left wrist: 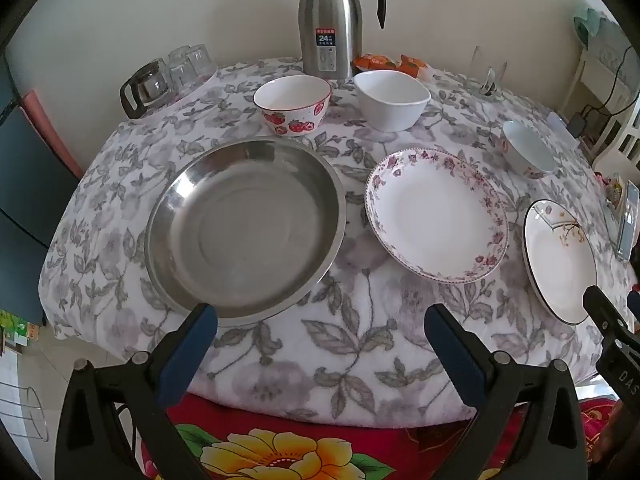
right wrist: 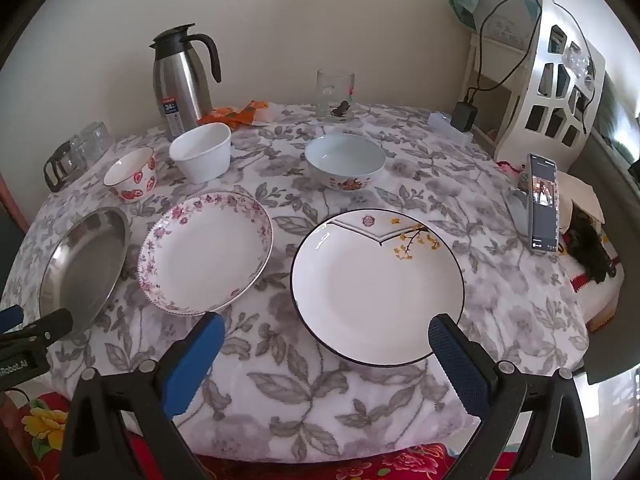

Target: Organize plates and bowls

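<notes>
Both claws hang over the near edge of the surface (right wrist: 360, 400), which is covered by a grey leaf-print cloth, and both point down at it. The left claw (left wrist: 320, 320) is spread wide with nothing between its blue pads; the steel dish (left wrist: 244, 232) lies just beyond its left pad. The right claw (right wrist: 326, 332) is also spread wide and empty, with the near rim of the black-rimmed plate (right wrist: 376, 288) between its pads but not touched.

Three plates lie in a row along the front: the steel dish on the left, the pink-flowered plate (left wrist: 436, 216) in the middle, the black-rimmed plate on the right. None touch each other. Behind them stand three bowls, apart from one another: the strawberry bowl (left wrist: 292, 104), the plain white bowl (left wrist: 392, 98), and the pale blue bowl (right wrist: 345, 162) further right. A steel jug (left wrist: 330, 24) stands at the back by the wall, and a phone (right wrist: 543, 208) is propped up at the right edge.
</notes>
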`<state>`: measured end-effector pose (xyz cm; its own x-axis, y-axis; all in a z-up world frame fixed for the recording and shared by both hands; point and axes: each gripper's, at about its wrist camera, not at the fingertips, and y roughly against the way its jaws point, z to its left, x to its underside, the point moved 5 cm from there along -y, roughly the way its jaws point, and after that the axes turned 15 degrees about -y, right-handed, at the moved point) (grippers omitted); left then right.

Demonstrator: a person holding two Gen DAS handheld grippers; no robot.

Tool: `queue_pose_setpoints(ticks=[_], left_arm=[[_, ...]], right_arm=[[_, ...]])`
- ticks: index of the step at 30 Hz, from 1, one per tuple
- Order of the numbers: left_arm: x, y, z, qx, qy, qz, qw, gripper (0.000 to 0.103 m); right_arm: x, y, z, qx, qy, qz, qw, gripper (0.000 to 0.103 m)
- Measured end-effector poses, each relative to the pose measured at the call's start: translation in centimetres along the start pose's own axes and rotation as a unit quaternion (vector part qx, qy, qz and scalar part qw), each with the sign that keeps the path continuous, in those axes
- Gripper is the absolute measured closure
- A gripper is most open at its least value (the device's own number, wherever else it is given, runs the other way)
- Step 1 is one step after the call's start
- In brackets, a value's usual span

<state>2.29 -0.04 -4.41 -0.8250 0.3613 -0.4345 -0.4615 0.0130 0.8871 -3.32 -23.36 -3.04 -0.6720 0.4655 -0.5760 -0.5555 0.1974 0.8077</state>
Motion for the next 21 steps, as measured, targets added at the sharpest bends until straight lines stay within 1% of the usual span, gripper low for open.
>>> queue_pose_setpoints(ticks=[7, 10, 21], left_arm=[[0.66, -0.45, 0.07, 0.001, 0.001, -0.001, 1.0000, 0.000], [0.29, -0.55, -0.01, 0.001, -0.002, 0.005, 1.0000, 0.000], [0.17, -0.51, -0.04, 0.001, -0.002, 0.007, 1.0000, 0.000]], right_arm=[[0.05, -0.11, 0.08, 0.001, 0.000, 0.002, 1.000, 0.000], [0.06, -0.08, 0.12, 0.001, -0.001, 0.001, 1.000, 0.000], [0.27, -0.27, 0.00, -0.001, -0.002, 0.004, 1.000, 0.000]])
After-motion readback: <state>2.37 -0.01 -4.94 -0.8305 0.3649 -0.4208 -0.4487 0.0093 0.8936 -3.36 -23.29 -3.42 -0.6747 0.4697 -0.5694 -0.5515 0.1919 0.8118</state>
